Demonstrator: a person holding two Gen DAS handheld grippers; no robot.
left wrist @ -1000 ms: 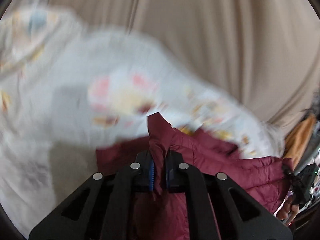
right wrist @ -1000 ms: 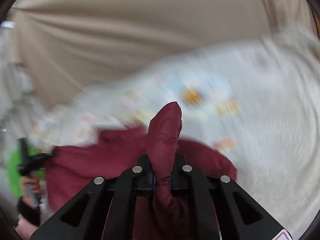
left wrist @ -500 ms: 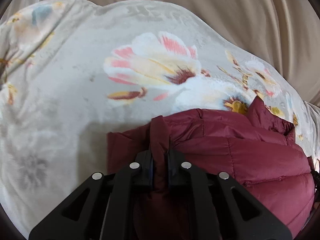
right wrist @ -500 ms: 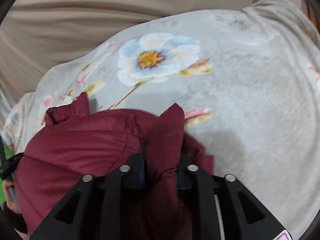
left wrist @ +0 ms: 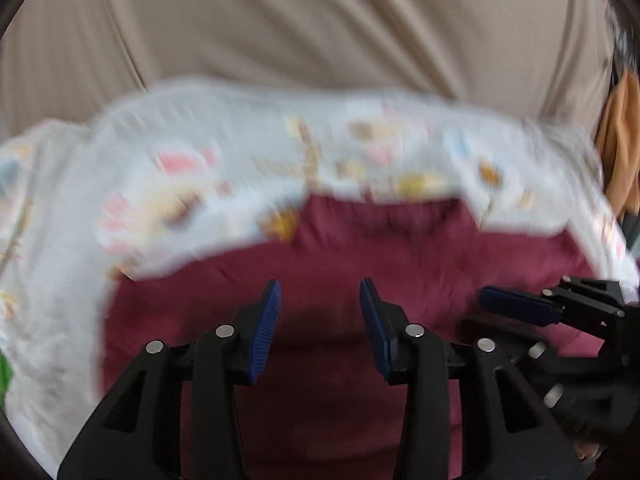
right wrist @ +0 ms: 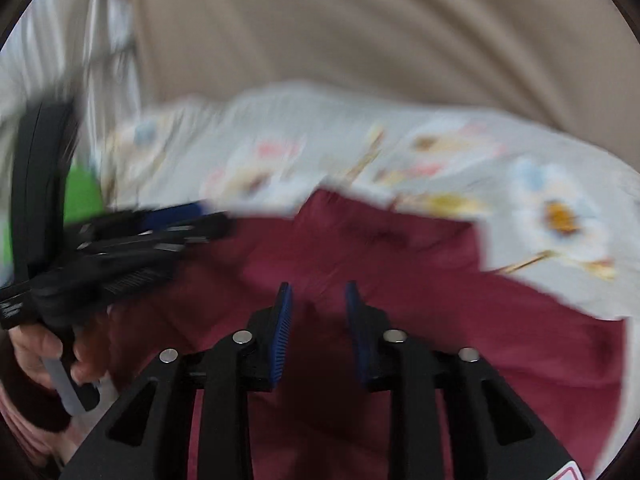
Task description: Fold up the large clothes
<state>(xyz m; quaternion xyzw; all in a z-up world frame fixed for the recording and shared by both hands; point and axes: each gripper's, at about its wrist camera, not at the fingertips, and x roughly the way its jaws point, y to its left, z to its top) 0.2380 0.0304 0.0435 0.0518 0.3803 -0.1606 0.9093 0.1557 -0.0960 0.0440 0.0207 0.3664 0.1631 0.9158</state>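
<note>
On the floral blanket, the maroon jacket lies spread flat.

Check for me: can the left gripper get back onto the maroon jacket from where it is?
Probably yes. The left gripper hangs open right over the maroon jacket, its jaws having just opened with nothing between them. The right gripper sits off to the side, clear of it.

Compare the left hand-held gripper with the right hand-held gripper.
The left hand-held gripper has the wider gap; the right hand-held gripper stands narrower. The left's jaws have just been opening. Both are open, empty, with blue pads, over the maroon jacket.
</note>
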